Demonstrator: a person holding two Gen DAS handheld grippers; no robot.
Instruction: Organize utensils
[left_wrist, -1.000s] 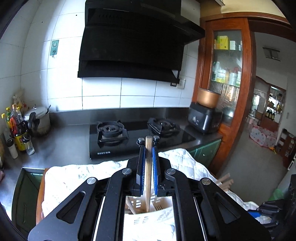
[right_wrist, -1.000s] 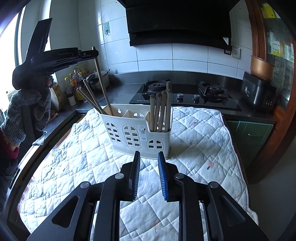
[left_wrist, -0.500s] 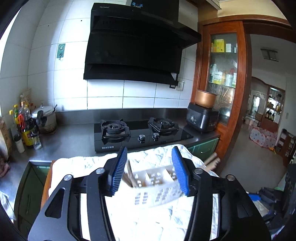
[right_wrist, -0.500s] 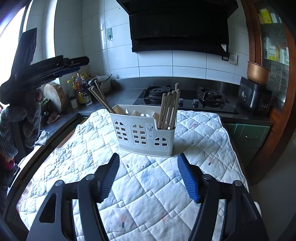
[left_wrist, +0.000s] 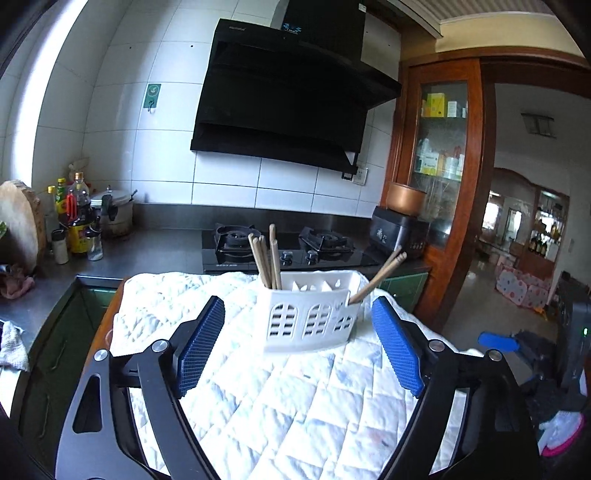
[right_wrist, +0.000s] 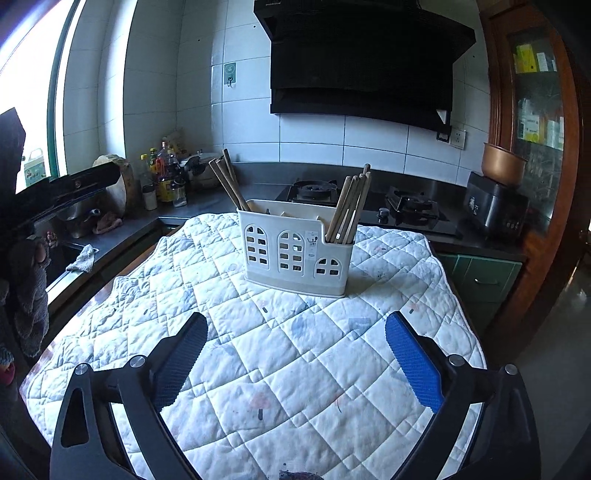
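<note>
Holder: white plastic, arched window cut-outs on its front, divided into compartments; stood upright on the quilt covering the surface, its long side running left to right across the right wrist view.

Chopsticks, right-end compartment: a bundle of plain wooden sticks, butts down, tips up and leaning slightly right in that view.

Chopsticks, left-end compartment: a few sticks, slanted more steeply, tips up and to the left, towards the bottles.

The left wrist view showed the holder from its other side, one bundle near upright, the other splayed right.

Left gripper: released, jaws just opened wide, nothing between the pads, short of the holder.

Right gripper: likewise released, jaws just opened, empty, over the quilt, apart from the holder.
</note>
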